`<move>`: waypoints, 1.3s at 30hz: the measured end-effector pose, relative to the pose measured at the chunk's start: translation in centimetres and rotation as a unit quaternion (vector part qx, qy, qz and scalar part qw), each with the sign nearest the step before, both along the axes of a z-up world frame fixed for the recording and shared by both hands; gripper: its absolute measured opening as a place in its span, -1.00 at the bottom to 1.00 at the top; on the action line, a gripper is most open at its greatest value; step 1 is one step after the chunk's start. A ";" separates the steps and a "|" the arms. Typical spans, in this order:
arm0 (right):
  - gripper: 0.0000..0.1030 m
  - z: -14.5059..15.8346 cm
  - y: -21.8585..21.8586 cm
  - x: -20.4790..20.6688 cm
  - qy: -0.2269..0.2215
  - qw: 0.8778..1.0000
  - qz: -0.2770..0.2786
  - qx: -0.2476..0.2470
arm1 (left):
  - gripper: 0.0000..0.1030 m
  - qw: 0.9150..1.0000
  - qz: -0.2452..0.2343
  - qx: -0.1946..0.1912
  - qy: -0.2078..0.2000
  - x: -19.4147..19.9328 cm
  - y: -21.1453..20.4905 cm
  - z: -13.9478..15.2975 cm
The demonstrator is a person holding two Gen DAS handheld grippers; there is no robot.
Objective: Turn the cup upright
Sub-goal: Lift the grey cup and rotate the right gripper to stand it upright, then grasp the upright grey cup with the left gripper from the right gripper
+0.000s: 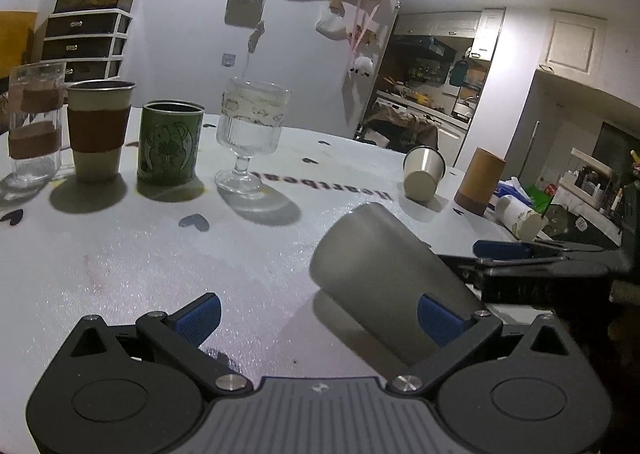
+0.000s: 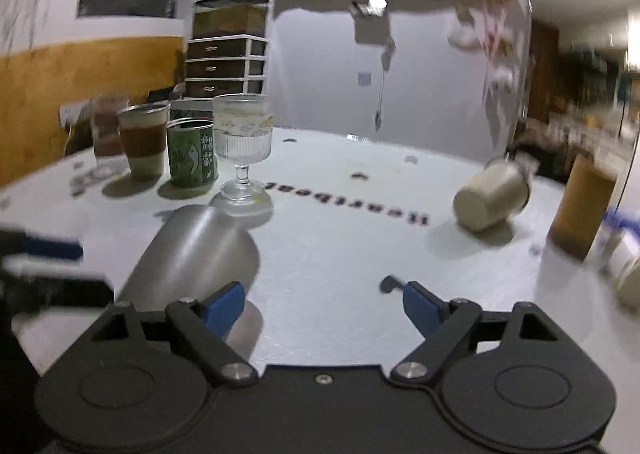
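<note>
A grey metal cup [image 1: 380, 274] lies on its side on the white table, base pointing away from me. It also shows in the right wrist view [image 2: 196, 254]. My left gripper [image 1: 320, 318] is open, and its right finger pad [image 1: 438, 318] is against the cup's side. My right gripper [image 2: 324, 304] is open and empty, with the cup just beyond its left finger pad [image 2: 222, 306]. A second steel cup [image 1: 423, 173] lies tipped over farther back; it also shows in the right wrist view [image 2: 494, 194].
Upright in a row at the back left stand a clear tumbler [image 1: 34, 122], a sleeved cup [image 1: 98, 130], a green can [image 1: 170, 142] and a stemmed glass [image 1: 250, 134]. A brown cylinder [image 1: 480, 180] and a white roll [image 1: 520, 216] sit at the table's right edge.
</note>
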State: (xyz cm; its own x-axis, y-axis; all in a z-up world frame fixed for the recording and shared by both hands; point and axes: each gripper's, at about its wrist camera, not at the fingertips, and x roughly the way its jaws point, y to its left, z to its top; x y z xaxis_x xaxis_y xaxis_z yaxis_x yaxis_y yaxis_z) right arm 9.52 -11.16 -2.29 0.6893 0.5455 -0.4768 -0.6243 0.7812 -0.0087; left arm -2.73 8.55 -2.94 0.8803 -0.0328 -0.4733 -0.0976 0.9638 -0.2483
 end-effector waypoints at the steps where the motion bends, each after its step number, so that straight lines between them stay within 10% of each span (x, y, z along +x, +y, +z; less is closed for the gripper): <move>1: 0.64 -0.1 0.0 0.1 0.018 1.000 -0.001 0.010 | 1.00 1.000 0.002 -0.001 0.001 0.0 0.1 0.0; 12: 0.51 1.4 -2.0 -0.5 0.200 0.967 0.078 0.137 | 1.00 1.000 0.011 -0.021 0.006 0.3 0.5 -0.2; 21: 0.17 0.2 -0.6 -1.0 0.214 0.965 0.097 0.119 | 0.83 0.993 0.018 -0.113 0.010 0.7 2.7 0.0; 30: 0.17 -0.2 -1.1 -1.6 0.196 0.968 0.096 0.126 | 0.75 0.961 -0.037 -0.269 0.051 5.5 2.5 -1.6; 39: 0.16 -0.6 -2.2 -1.8 0.191 0.966 0.103 0.142 | 0.53 0.952 -0.037 -0.302 0.027 7.0 2.3 -2.1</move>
